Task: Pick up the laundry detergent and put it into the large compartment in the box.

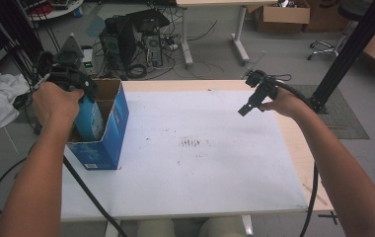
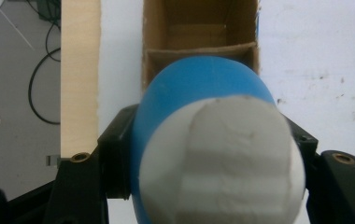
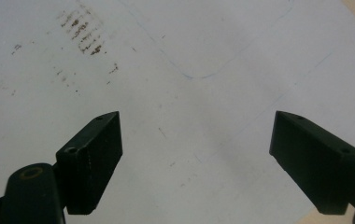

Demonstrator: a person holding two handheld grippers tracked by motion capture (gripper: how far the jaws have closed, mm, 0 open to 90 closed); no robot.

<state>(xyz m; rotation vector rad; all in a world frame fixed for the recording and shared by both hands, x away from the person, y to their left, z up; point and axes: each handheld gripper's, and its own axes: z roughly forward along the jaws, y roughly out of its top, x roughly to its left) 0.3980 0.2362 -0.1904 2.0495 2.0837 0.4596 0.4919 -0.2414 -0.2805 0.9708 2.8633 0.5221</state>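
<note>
A blue bottle (image 1: 89, 118) with a white cap (image 2: 222, 163) is held upright over the open blue cardboard box (image 1: 109, 136) at the table's left, its lower part inside the box. My left gripper (image 1: 79, 84) is shut on the bottle (image 2: 199, 88), with black jaws pressing both sides. The box's brown inside (image 2: 199, 32) lies below it. My right gripper (image 1: 247, 109) hovers open above the white table top (image 1: 200, 148) at the far right, nothing between its fingers (image 3: 94, 158).
The white sheet (image 3: 175, 56) has brown smudges (image 1: 194, 143) near its middle. The wooden table edge (image 1: 299, 143) runs along the right. Computers, cables and cardboard boxes (image 1: 281, 15) crowd the floor beyond. A black frame post (image 1: 346, 54) stands at right.
</note>
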